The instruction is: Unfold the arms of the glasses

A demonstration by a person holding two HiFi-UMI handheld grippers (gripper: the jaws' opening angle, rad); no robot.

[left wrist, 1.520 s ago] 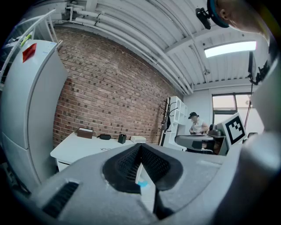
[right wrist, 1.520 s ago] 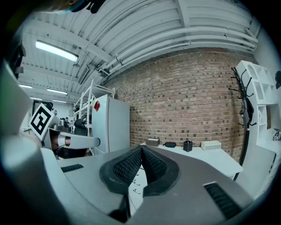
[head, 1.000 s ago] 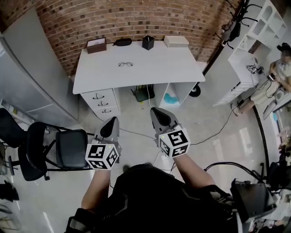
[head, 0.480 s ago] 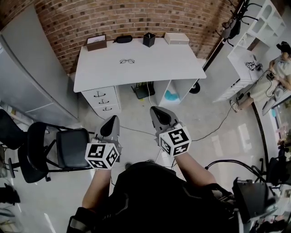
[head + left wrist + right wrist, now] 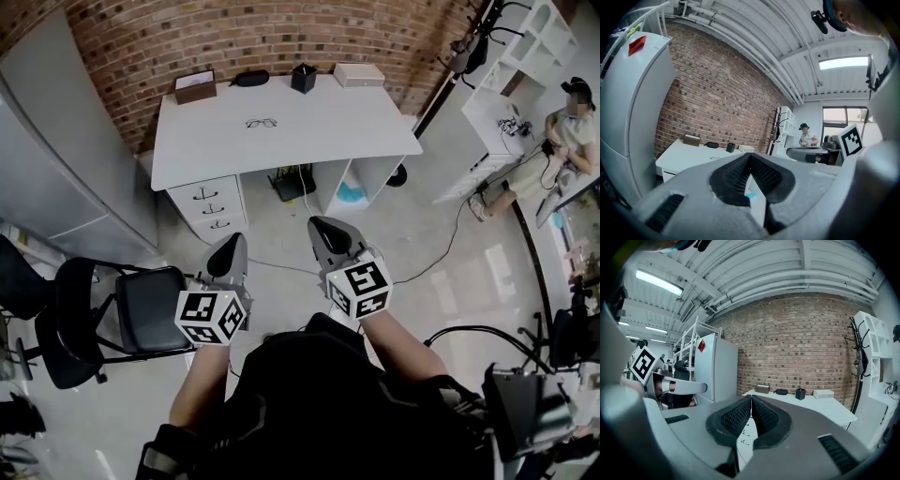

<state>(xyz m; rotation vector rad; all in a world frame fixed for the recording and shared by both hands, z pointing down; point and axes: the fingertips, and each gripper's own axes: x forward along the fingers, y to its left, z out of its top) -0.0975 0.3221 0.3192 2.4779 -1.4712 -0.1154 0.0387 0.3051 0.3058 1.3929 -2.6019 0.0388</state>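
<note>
Starting closest: both hand-held grippers sit low in the middle of the head view, out in front of the person's dark top. The left hand-held gripper [image 5: 230,251] has its jaws pressed together with nothing in them, and the right hand-held gripper [image 5: 328,232] is the same, pads meeting and empty. Neither has really budged in the frame over the last second.

What has changed is the background. The white counter [image 5: 328,131] has slid a bit up and to the left in the head view, and the black chair [image 5: 141,309] at lower left has drifted too, so I'd say the person is just shuffling toward the counter, nothing more.

The glasses [image 5: 262,123] lie alone on the counter in the upper middle of the frame, well apart from both grippers and untouched. They're too small to tell if the arms are folded.

Along the back edge sit a brown box [image 5: 195,87], a black case [image 5: 250,79], a black cup [image 5: 303,78] and a white box [image 5: 359,75], all against the brick wall [image 5: 281,28].

So the task hasn't started yet; this looks like the approach.
</note>
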